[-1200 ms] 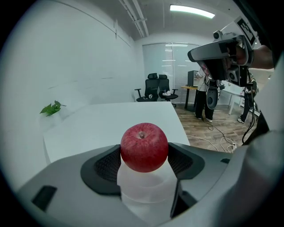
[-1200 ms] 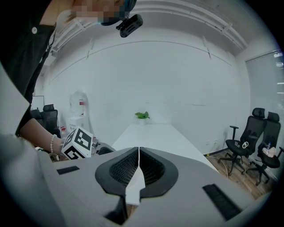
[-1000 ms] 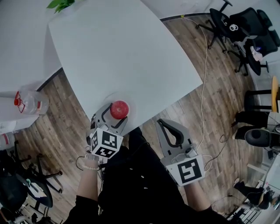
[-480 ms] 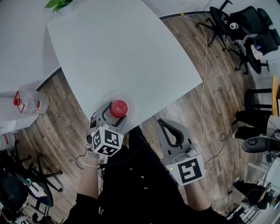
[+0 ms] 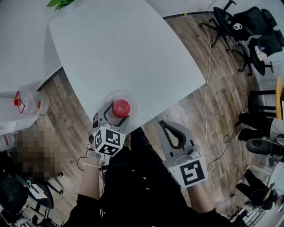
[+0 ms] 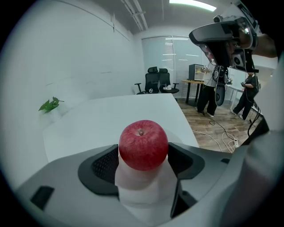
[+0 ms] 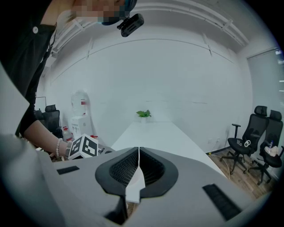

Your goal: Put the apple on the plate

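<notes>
Head view, looking steeply down: a large white table (image 5: 124, 48) fills the upper middle, angled so one corner points right. Wood-plank floor (image 5: 222, 97) surrounds it. Black office chairs (image 5: 242, 22) stand at the far right, and a thin cable (image 5: 206, 80) runs along the floor beside the table's right edge. A clear water jug (image 5: 29, 103) with a red handle sits at the left. Green plant leaves (image 5: 60, 4) show at the far left corner.

Your left gripper (image 5: 117, 113) reaches over the table's near edge. Its jaws are spread wide and press on both sides of the apple (image 5: 121, 108), pinching it. Your left gripper view shows the red fruit, stem up, filling the gap between the two dark pads.

Your right gripper (image 5: 166, 126) hangs off the table to the right, over the floor and close to your body, well apart from the fruit. Its jaws are pressed together with nothing between them.

A pale round plate (image 5: 116, 96), faint against the white tabletop, lies near the table's near edge. The apple sits inside the plate's outline. You cannot tell from these views whether it rests on the plate or hangs just above it.
</notes>
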A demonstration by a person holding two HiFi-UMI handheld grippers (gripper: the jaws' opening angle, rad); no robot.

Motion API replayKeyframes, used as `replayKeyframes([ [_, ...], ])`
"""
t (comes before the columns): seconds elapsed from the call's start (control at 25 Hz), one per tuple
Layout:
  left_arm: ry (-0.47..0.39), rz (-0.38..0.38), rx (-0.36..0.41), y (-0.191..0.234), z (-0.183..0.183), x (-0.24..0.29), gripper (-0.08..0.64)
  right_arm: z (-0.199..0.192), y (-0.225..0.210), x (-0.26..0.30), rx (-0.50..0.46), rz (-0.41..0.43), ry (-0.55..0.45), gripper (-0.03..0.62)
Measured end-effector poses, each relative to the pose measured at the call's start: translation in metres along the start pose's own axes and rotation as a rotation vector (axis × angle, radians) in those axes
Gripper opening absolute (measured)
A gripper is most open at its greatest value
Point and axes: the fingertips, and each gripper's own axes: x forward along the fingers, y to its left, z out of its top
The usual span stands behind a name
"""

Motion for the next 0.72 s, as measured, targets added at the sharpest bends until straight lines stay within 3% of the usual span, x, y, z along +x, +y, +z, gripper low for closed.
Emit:
replayKeyframes([
  [0.4, -0.026, -0.009, -0.024, -0.001, 0.000, -0.014, 0.342, 0.008, 0.011, -0.002, -0.011, 0.005, -0.016, 0.043],
  [0.72, -0.094, 0.019, -0.070, 0.008, 0.006, -0.045, 0.342, 0.019, 0.029, -0.007, -0.024, -0.014, -0.049, 0.043],
])
